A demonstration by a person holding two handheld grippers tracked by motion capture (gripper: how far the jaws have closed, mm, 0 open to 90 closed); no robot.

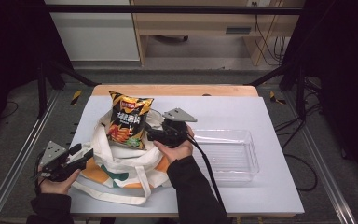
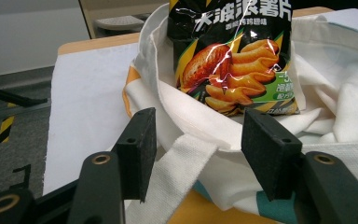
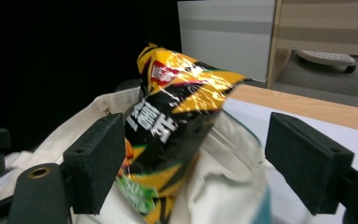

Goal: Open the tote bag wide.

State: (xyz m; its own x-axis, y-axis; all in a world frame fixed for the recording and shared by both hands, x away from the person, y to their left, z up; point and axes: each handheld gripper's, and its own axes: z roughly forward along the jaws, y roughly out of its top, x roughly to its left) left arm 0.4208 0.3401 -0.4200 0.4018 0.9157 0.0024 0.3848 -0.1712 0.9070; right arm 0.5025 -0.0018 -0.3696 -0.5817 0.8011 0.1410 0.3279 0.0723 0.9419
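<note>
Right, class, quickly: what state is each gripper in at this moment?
Left gripper: open, holding nothing; the tote bag strap lies between its jaws.
Right gripper: open, jaws either side of the crisp packet, not pressing it.

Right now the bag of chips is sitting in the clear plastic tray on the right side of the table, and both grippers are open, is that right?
Not quite. The bag of chips stands in the mouth of the white tote bag, not in the clear plastic tray, which lies to the tote's right; the high view shows this. The rest holds: the left gripper and the right gripper are both open.
</note>
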